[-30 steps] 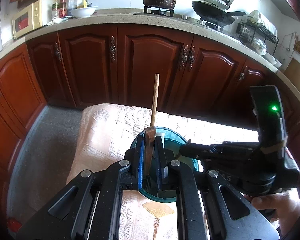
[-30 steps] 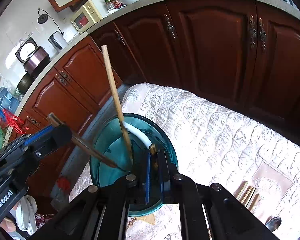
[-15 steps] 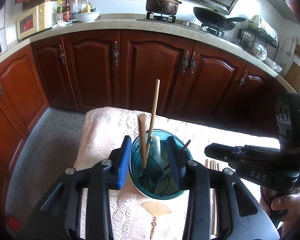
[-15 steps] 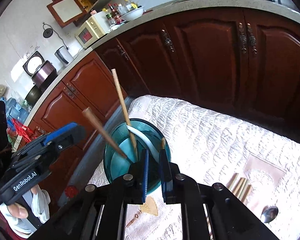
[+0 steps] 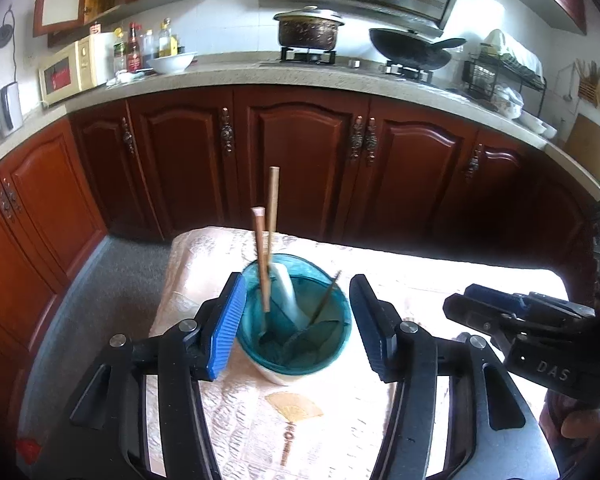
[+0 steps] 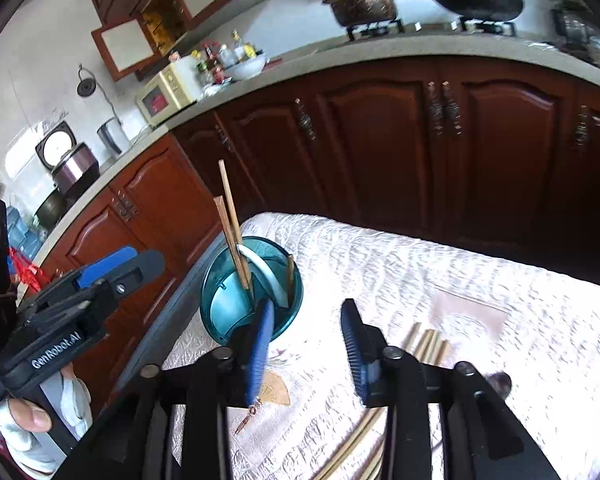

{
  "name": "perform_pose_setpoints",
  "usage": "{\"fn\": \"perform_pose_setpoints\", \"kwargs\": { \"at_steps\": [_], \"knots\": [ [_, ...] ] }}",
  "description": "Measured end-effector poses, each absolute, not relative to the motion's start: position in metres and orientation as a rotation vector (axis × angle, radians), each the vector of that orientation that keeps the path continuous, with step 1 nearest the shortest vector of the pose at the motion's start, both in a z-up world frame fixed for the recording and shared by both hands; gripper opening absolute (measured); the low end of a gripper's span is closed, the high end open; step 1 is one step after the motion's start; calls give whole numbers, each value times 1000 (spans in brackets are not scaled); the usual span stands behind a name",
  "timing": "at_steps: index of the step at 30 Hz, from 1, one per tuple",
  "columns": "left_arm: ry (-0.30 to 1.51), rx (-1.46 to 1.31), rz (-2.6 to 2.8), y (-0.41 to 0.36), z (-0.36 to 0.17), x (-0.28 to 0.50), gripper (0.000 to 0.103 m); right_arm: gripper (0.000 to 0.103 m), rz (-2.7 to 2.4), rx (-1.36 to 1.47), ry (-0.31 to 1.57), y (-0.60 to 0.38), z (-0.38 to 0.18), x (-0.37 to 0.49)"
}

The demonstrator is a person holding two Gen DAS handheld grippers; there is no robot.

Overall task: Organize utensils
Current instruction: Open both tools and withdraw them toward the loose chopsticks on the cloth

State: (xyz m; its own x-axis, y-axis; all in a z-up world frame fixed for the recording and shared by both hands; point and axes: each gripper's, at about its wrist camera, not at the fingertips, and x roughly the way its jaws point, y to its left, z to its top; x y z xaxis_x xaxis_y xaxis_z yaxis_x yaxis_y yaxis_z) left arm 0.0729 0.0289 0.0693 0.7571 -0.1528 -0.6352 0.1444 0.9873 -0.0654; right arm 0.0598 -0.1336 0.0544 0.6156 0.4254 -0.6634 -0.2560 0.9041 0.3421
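Observation:
A teal utensil holder [image 5: 294,320] [image 6: 252,292] stands on the quilted cloth near its left end. Two wooden-handled utensils [image 5: 266,240] [image 6: 230,224] stand in it, with a white spoon [image 5: 286,292] and a thin dark utensil [image 5: 326,296]. My left gripper [image 5: 298,320] is open and empty, its jaws wide on either side of the holder, a little short of it. My right gripper [image 6: 308,340] is open and empty, just right of the holder above the cloth. Several wooden chopsticks [image 6: 426,344] and a spoon [image 6: 498,382] lie on the cloth behind the right gripper.
The cloth-covered table [image 6: 440,280] ends close to the holder on the left, with grey floor [image 5: 92,292] below. Dark wooden cabinets [image 5: 300,160] and a countertop with a microwave, pot and wok stand behind.
My left gripper let go of the wooden-handled utensil into the holder, opened wide and drew back. My right gripper opened too, released its utensil in the holder, and pulled back and up.

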Motion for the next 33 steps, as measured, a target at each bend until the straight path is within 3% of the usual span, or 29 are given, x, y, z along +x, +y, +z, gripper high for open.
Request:
{"fn": "perform_pose_setpoints", "kwargs": {
  "at_steps": [7, 19, 33],
  "knots": [
    [687, -19, -232, -3, 71, 55, 54, 44, 270, 153, 746, -155, 73, 15],
    [755, 11, -361, -64, 51, 41, 54, 45, 121, 171, 759, -212, 68, -28],
    [840, 25, -383, -80, 15, 45, 54, 45, 13, 173, 801, -249, 43, -38]
  ]
}}
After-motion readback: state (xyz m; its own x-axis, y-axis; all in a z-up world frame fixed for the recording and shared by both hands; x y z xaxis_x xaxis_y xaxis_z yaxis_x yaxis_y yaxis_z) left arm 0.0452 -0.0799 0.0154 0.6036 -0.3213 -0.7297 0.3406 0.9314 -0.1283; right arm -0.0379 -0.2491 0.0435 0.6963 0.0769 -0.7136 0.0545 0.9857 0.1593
